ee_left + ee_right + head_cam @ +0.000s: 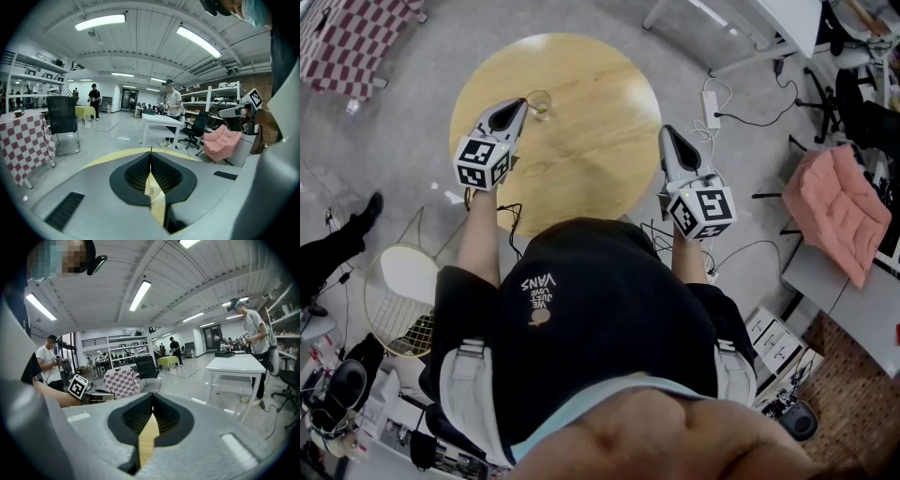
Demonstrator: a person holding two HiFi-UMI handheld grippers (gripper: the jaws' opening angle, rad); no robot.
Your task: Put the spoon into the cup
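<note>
In the head view a clear glass cup (539,104) stands near the far left rim of the round wooden table (581,150). The tip of my left gripper (522,103) sits just left of the cup; whether it touches the cup I cannot tell. Its jaws are shut. My right gripper (667,132) hovers at the table's right edge, also shut. The left gripper view has the left gripper (151,151) closed tip to tip, facing out into the room. The right gripper view has the right gripper (152,395) closed the same way. No spoon is visible in any view.
A wire basket chair (398,300) stands at the lower left of the head view, a pink cushion (834,206) at the right, and cables (717,108) on the floor beyond the table. A checked tablecloth (352,42) is at the top left. People stand farther off.
</note>
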